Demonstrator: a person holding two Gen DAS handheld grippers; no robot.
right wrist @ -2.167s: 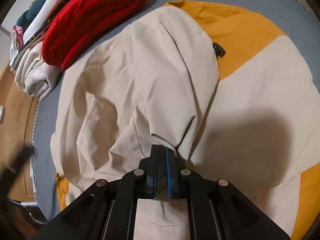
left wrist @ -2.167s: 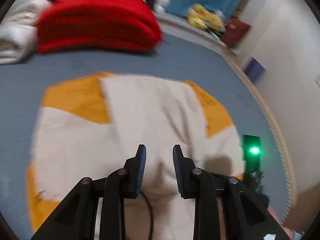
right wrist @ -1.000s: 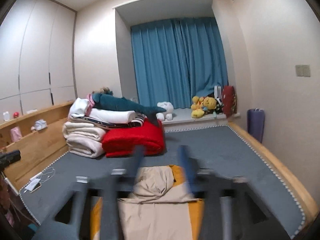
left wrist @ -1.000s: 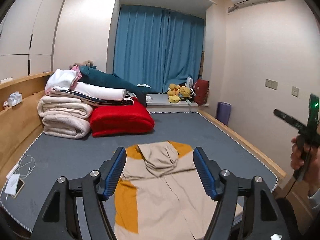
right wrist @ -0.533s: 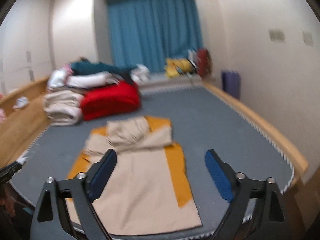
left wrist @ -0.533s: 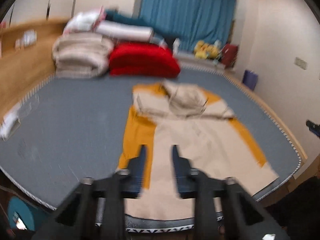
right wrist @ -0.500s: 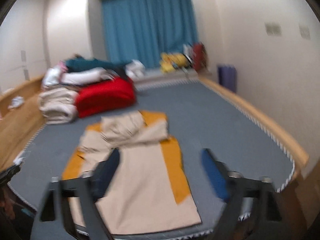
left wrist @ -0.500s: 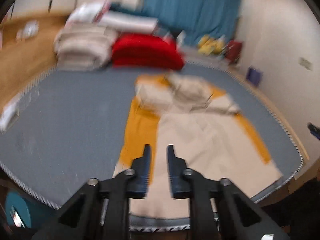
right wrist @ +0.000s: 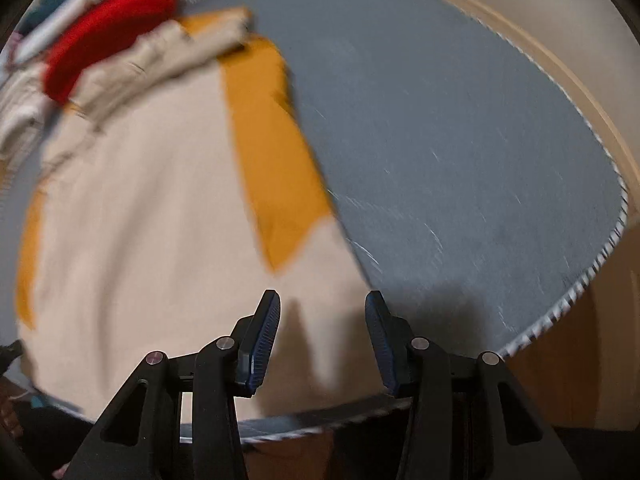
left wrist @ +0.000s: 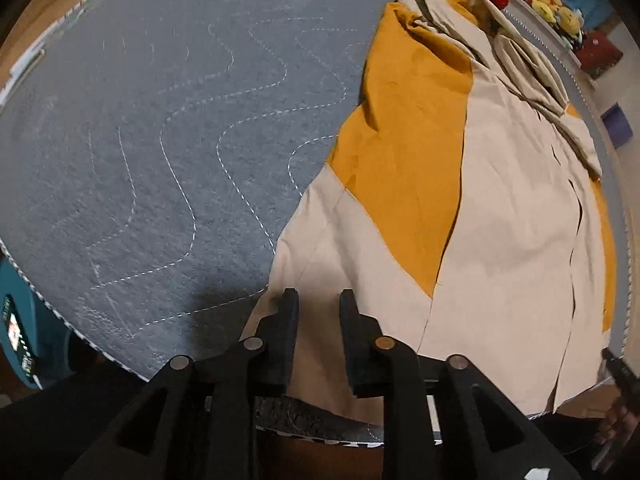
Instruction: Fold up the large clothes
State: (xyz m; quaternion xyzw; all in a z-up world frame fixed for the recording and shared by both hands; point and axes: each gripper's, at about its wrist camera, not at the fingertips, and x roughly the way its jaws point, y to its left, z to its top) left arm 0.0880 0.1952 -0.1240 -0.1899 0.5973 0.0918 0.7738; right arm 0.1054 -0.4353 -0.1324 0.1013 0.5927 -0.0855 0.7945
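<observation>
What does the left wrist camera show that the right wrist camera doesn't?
Only the left wrist view shows yellow plush toys, a teal object beside the bed and wavy white stitching. Only the right wrist view shows the light wooden bed frame along the far edge. Both show the beige and mustard jacket on the grey quilted bed cover and a red folded blanket.

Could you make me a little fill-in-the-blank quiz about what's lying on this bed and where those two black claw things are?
1. The jacket is beige with panels of ____.
2. It lies spread on a quilted ____ mattress.
3. Both the left gripper and the right gripper hover over the jacket's ____ edge.
4. The folded blanket beyond the hood is ____.

Missing words: mustard yellow; grey; bottom; red
</observation>
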